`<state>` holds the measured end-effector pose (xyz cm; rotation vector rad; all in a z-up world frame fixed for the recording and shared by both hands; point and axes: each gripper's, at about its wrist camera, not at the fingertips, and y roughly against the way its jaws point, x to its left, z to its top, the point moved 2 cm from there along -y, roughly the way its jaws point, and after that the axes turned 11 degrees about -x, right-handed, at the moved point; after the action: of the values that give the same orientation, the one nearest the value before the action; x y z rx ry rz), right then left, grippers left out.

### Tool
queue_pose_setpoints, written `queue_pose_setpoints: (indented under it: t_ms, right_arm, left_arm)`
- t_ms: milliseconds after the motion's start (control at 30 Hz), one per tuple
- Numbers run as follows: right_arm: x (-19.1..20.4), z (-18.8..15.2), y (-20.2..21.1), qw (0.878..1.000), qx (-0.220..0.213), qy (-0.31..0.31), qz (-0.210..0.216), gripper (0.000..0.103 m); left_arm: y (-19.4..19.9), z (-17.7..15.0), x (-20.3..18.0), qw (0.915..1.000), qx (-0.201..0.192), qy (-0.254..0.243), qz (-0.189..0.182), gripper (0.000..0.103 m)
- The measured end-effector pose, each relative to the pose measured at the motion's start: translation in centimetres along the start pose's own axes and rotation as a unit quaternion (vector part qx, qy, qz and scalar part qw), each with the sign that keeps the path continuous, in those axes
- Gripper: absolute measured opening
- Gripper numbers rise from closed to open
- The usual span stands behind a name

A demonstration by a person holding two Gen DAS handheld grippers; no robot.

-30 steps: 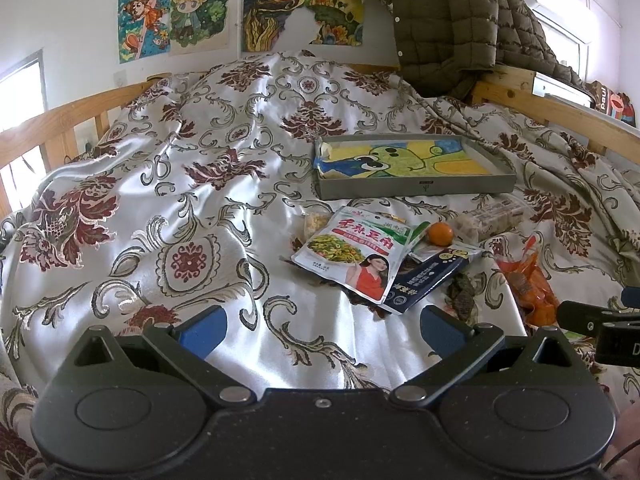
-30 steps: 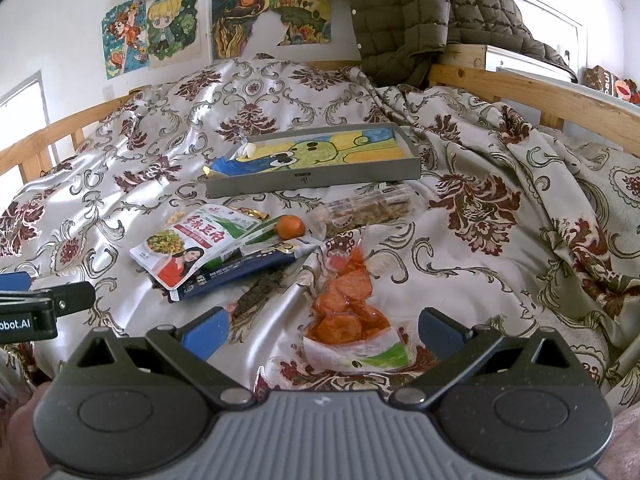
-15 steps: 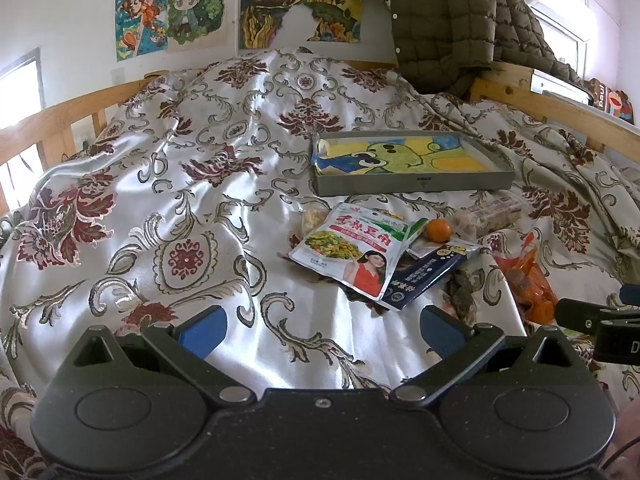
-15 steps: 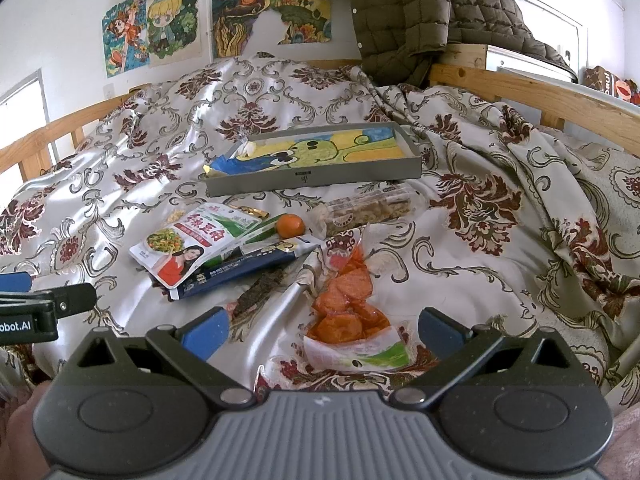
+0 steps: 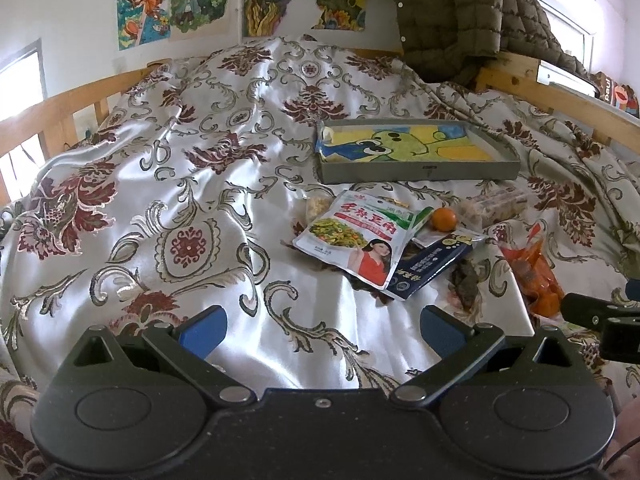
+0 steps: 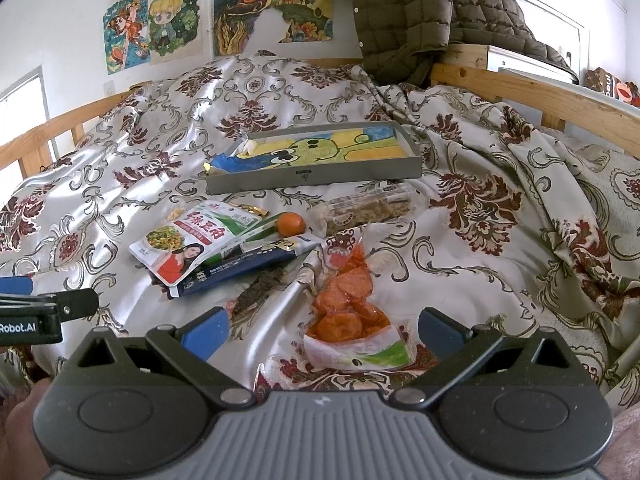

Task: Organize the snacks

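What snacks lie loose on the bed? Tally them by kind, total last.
Printed pouches: 2, white pouch, blue pouch
Clear bags: 3, orange bag, nut bars, pale bag
Tangerine: 1
Dark strip: 1
Total: 7; hidden ones uncounted.

A shiny floral bedspread covers the bed, rumpled into folds on the right side. A wooden bed rail runs along both sides. A quilted olive jacket hangs over the rail at the far right corner. Colourful cartoon drawings are stuck to the white wall behind. A window glows at the left.
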<state>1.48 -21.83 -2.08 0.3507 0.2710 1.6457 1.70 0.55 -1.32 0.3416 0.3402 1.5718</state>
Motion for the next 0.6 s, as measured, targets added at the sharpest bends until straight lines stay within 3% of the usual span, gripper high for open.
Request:
queue_pose_setpoints:
  t_ms: [600]
  right_arm:
    - [0.51, 0.36, -0.16, 1.0, 0.013, 0.015, 0.001, 0.103]
  left_arm:
    - [-0.29, 0.35, 0.28, 0.9999, 0.001, 0.003, 0.011, 0.102]
